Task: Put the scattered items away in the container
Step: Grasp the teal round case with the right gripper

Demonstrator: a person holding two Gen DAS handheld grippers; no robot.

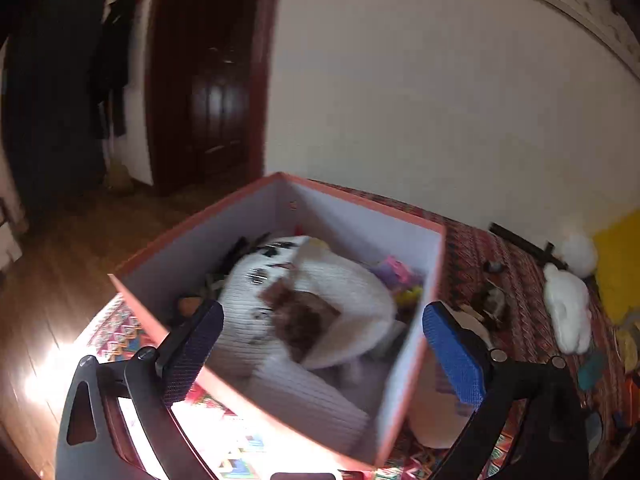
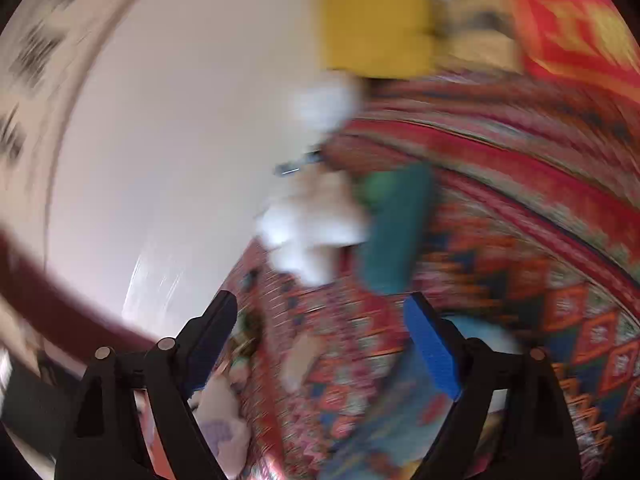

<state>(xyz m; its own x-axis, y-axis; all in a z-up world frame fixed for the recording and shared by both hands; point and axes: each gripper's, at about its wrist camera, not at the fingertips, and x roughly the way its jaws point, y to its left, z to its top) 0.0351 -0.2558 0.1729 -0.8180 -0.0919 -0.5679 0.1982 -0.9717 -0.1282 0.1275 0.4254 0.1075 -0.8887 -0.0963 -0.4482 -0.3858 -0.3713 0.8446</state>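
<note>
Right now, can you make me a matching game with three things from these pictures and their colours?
Things:
1. box
2. fluffy toy
3. long thing beside the fluffy toy

Colours:
A. teal
B. pink outside, white inside
C. white

Pairs: 1-B, 2-C, 3-A

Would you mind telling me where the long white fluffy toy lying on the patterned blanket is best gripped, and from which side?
I'd grip the white fluffy toy across its narrower middle, coming down from above with the fingers on its long sides. It lies flat and lengthwise on the patterned blanket, clear of the box, and looks soft enough to pinch.
</note>
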